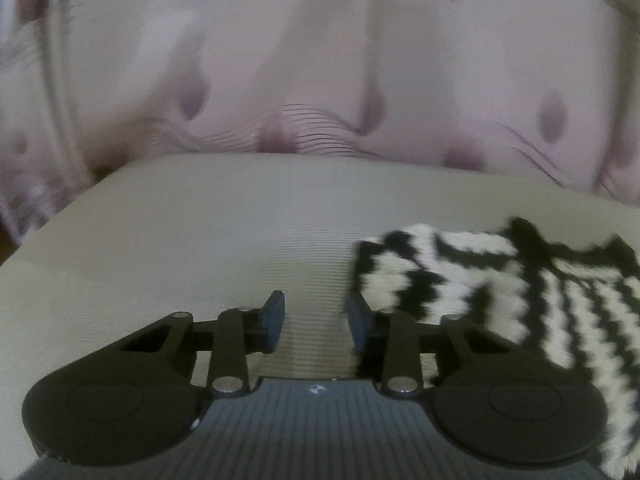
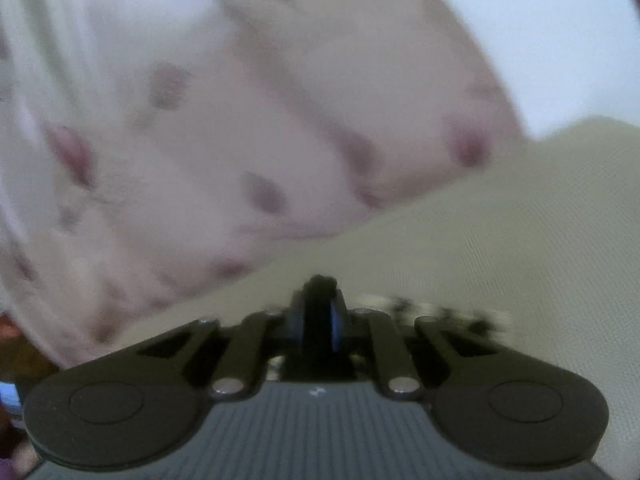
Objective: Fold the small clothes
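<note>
Nearest to us in the left wrist view, the left claw [image 1: 315, 322] stands partly open, its two blue pads with a gap between them and only bare surface showing in that gap; nothing is gripped there. Just to its right lies the black-and-white knitted garment [image 1: 500, 284], flat on the beige ribbed surface [image 1: 200, 240] (a cushion or a covered desk, we cannot say which). The garment's left edge sits right beside the claw's right finger [image 1: 358, 320], and part of it passes under that finger's linkage, though whether they touch we cannot tell. Beyond the beige surface hangs a pale pink curtain [image 1: 280, 60] with darker drop-shaped marks and thin wavy lines, filling the whole far side and blocking any sight past it. In the right wrist view, the right claw [image 2: 318, 320] is nearly closed, its pads pinching a dark bit of fabric that pokes up between the tips; a blurred stretch of black-and-white knit [image 2: 440, 312] trails off to its right, so we take this to be the same garment held at one end. Farther off the same pink curtain [image 2: 200, 140] looms blurred across the upper left, with a pale wall [image 2: 540, 32] at the upper right. No container is visible in either view.
</note>
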`<state>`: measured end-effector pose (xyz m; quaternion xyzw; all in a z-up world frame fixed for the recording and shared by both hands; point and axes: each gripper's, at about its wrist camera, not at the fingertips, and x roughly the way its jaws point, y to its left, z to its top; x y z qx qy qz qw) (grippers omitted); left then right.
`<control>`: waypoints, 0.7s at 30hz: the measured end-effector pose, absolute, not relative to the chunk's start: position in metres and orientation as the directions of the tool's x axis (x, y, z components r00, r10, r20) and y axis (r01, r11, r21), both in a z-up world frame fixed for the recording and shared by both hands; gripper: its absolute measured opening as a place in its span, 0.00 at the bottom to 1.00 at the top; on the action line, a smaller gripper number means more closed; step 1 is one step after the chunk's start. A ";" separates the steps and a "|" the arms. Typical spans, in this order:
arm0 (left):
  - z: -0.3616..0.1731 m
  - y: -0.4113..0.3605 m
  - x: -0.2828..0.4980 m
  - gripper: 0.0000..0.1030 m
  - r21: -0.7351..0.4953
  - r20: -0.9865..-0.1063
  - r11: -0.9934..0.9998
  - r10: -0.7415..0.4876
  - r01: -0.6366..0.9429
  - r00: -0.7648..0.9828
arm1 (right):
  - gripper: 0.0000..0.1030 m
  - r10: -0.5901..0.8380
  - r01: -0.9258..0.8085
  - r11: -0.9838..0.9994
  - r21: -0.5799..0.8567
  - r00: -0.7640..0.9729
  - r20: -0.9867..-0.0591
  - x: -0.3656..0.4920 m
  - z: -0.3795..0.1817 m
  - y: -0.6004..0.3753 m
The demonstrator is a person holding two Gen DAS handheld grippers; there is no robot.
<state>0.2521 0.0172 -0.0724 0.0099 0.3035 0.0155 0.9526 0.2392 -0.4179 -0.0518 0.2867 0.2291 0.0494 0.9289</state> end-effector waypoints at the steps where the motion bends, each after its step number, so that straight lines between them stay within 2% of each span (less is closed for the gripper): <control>1: -0.072 0.021 0.253 0.32 0.016 -0.581 0.999 0.042 -0.041 0.813 | 0.11 0.203 0.089 0.833 0.547 0.869 -0.451 0.244 -0.065 -0.422; 3: -0.070 0.025 0.254 0.32 0.005 -0.579 0.999 0.035 -0.039 0.814 | 0.11 0.218 0.126 0.813 0.569 0.840 -0.497 0.248 -0.084 -0.427; 5: -0.068 0.023 0.252 0.31 0.013 -0.558 1.000 0.031 -0.028 0.829 | 0.11 0.213 0.109 0.818 0.564 0.854 -0.475 0.245 -0.081 -0.426; 6: -0.065 0.021 0.252 0.31 -0.003 -0.552 1.000 -0.015 0.016 0.834 | 0.12 0.207 0.107 0.830 0.547 0.853 -0.479 0.245 -0.079 -0.423; 8: -0.060 0.011 0.251 0.53 0.023 -0.553 0.995 -0.070 0.100 0.830 | 0.14 0.210 0.108 0.838 0.535 0.841 -0.499 0.247 -0.082 -0.421; 9: -0.058 0.006 0.251 0.73 0.052 -0.549 0.991 -0.072 0.120 0.833 | 0.14 0.215 0.106 0.833 0.543 0.843 -0.494 0.247 -0.082 -0.422; 10: -0.056 0.000 0.253 0.81 0.085 -0.535 0.988 -0.067 0.132 0.842 | 0.14 0.221 0.104 0.827 0.553 0.844 -0.489 0.246 -0.083 -0.423; 12: -0.052 -0.007 0.260 0.81 0.106 -0.535 0.985 -0.058 0.135 0.843 | 0.14 0.236 0.097 0.817 0.569 0.843 -0.484 0.245 -0.085 -0.425; 15: -0.057 -0.015 0.280 0.82 0.101 -0.594 0.987 -0.039 0.122 0.804 | 0.14 0.243 0.095 0.809 0.580 0.845 -0.477 0.242 -0.085 -0.427; 17: -0.063 -0.012 0.292 0.75 0.077 -0.631 0.990 -0.043 0.118 0.775 | 0.14 0.245 0.094 0.807 0.583 0.846 -0.475 0.241 -0.085 -0.428; 18: -0.066 -0.010 0.298 0.56 0.048 -0.646 0.990 -0.071 0.133 0.760 | 0.14 0.244 0.093 0.808 0.581 0.846 -0.475 0.241 -0.085 -0.427; 19: -0.066 -0.009 0.299 0.24 0.026 -0.645 0.988 -0.099 0.151 0.757 | 0.14 0.245 0.091 0.810 0.579 0.845 -0.475 0.241 -0.085 -0.427; 20: -0.065 -0.010 0.297 0.13 0.045 -0.639 0.988 -0.083 0.145 0.765 | 0.14 0.245 0.091 0.810 0.579 0.845 -0.476 0.242 -0.085 -0.426; 21: -0.064 -0.012 0.295 0.11 0.072 -0.623 0.989 -0.057 0.129 0.780 | 0.14 0.246 0.091 0.809 0.580 0.844 -0.476 0.242 -0.085 -0.426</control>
